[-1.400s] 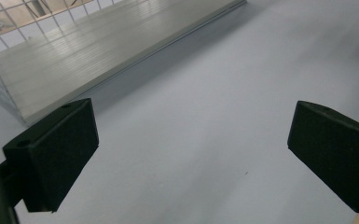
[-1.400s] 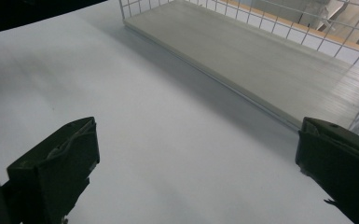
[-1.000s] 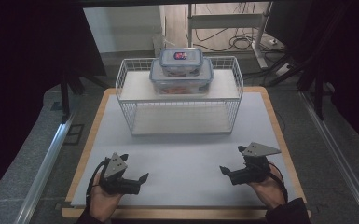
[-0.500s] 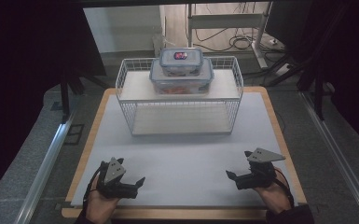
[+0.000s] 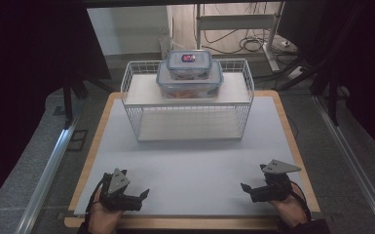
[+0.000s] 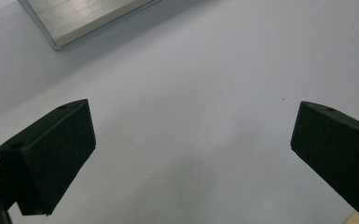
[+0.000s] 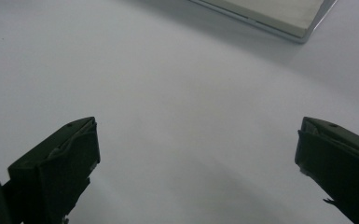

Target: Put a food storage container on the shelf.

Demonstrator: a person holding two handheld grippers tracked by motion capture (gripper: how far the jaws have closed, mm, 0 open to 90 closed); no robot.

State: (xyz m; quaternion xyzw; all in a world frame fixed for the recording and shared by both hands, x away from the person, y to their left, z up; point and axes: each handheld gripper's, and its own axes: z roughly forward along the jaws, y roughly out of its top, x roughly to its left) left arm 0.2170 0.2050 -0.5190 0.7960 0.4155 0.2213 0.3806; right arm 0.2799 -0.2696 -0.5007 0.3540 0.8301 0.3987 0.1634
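- White wire rack (image 5: 187, 124): standing at the far middle of the table, on the pale grey mat (image 5: 195, 165) that covers the wooden board (image 5: 91, 146); well apart from both grippers.
- Clear large container (image 5: 190, 84): lidded, with blue-grey clips and reddish contents faintly visible; resting on the rack's upper shelf, roughly centred.
- Clear small container (image 5: 189, 59): lidded, with a red-and-dark label on top; stacked squarely on the large container's lid, touching it.
- Left gripper (image 5: 144, 194): low at the near left corner of the mat, held in the left hand (image 5: 100, 217), pointing inward across the table; jaws spread wide in the left gripper view (image 6: 191, 154), with nothing but bare mat between them.
- Right gripper (image 5: 243, 187): low at the near right corner, held in the right hand (image 5: 290, 209), pointing inward likewise; jaws equally wide apart in the right gripper view (image 7: 196, 158), and empty.
- Pale slab with a metallic edge (image 6: 84, 18): at the top of the left gripper view, and again in the right gripper view (image 7: 270, 14); probably the foot of the rack, though not certain.
- Progress, as a judgement: nothing accomplished so far. Stack intact, both lids clipped on, rack untouched, no item out on the open mat.
- Remaining, as a judgement: everything. Reaching forward across the mat to the rack, closing on a container, most likely the small one on top, then lifting it clear of the wire rim.
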